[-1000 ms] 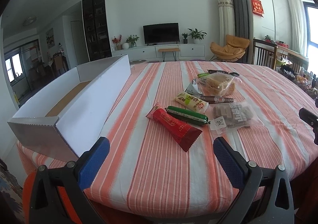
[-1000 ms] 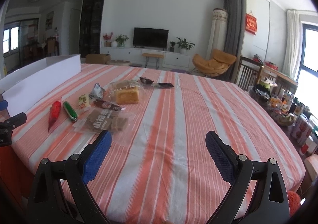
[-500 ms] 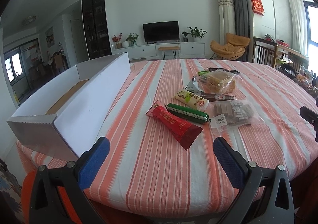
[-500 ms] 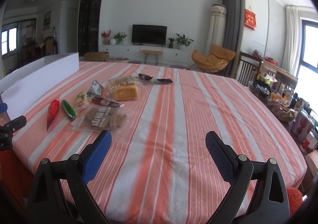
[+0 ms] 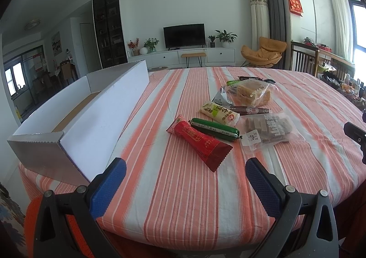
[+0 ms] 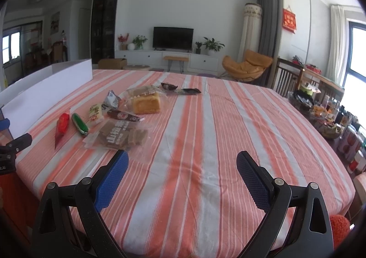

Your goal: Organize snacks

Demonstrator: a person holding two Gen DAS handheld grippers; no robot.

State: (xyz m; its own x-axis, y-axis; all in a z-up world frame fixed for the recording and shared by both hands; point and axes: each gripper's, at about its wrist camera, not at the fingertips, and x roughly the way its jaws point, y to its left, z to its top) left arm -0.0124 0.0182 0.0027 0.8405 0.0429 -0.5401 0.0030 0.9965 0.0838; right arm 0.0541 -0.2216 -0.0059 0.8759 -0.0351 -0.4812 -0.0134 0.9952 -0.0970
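So nothing's been picked up yet, this looks like the very start. Far left on the striped worktop (image 5: 183, 189) sits the long white box (image 5: 103, 116), apparently empty as far as I can see. Left gripper (image 5: 185, 172) has its fingers spread wide, holding nothing, lined up on the red snack pack (image 5: 201, 143). Next to that: green sausage (image 5: 215, 129), yellow pack (image 5: 219, 114), bagged cake (image 5: 254, 94). Right gripper (image 6: 182, 165) also gapes empty, near the brown biscuit bag (image 6: 121, 136). Next move, I'd guess: lower onto the red pack, pinch, carry it left into the box.
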